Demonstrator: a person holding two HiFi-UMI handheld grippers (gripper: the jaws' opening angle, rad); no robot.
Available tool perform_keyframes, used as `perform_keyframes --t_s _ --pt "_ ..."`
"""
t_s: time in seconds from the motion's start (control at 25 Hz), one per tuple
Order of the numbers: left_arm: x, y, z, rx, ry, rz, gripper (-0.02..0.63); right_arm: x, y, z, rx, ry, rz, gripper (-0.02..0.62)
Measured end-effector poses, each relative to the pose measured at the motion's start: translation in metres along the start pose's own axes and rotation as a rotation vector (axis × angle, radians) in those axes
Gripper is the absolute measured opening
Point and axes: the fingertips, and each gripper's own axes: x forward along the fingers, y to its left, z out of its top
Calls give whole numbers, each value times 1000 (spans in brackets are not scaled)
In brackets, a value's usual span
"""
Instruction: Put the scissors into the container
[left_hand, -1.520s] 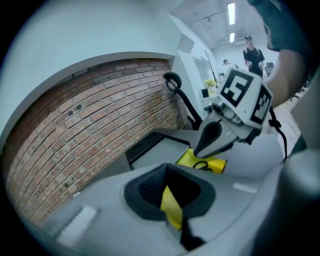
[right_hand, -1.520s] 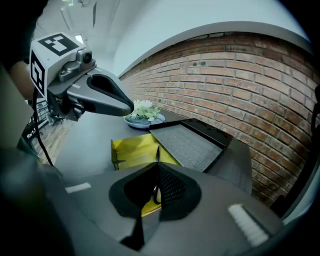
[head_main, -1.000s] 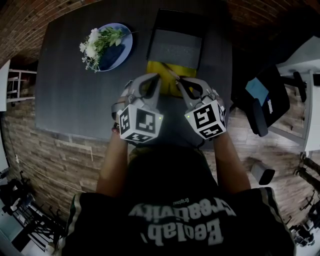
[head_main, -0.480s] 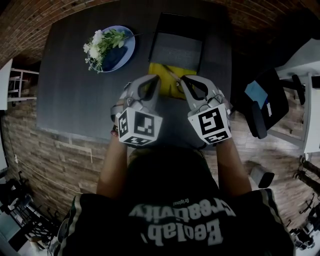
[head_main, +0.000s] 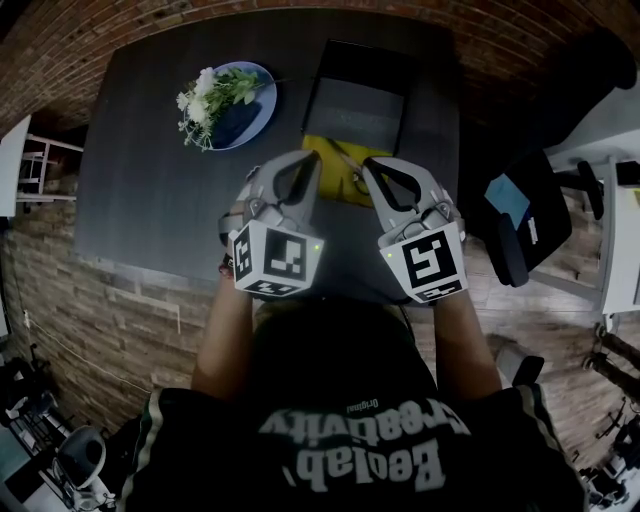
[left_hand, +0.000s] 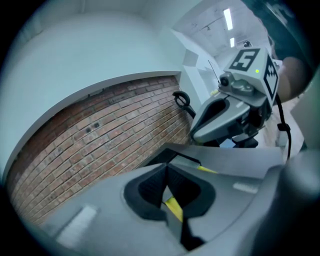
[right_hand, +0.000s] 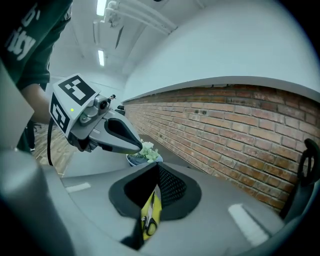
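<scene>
Scissors (right_hand: 145, 220) first: they're lying on a yellow card (head_main: 328, 168), flat on the dark desk (head_main: 150, 200). The card is right against the near edge of the black container (head_main: 358, 100), so the scissors are outside it, not in. The container sits open and I see nothing inside it.

My right claw (head_main: 368, 163) is on my side of the container, tip over the card's right edge. Its jaws are pressed together with nothing between them. Through the slot under its pads I can see the scissors' looped handles on the yellow.

My left claw (head_main: 310, 160) is level with it, just beside it, tip at the card's left edge. It's pinched closed too and carries nothing; only a strip of yellow shows past its pads. From the head view I can't tell whether either tip actually touches the card.

Out to the left of the container, well apart from it, is a blue plate (head_main: 262, 100) with a bunch of white flowers (head_main: 208, 95) laid on it. Beyond the container, past the desk's far edge, runs a brick wall (right_hand: 240, 125).
</scene>
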Motion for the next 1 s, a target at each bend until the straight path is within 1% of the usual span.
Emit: perform_keyframes --t_s 0.4,0.68,1.0 --pt "-18 7 36 38 -66 30 2 -16 0 22 -23 -61 -20 5" --pt "-34 16 63 50 -115 75 2 -28 -3 42 -30 -120 -24 6" --pt "-37 17 74 58 -141 72 2 -31 -3 45 -38 -128 -23 5"
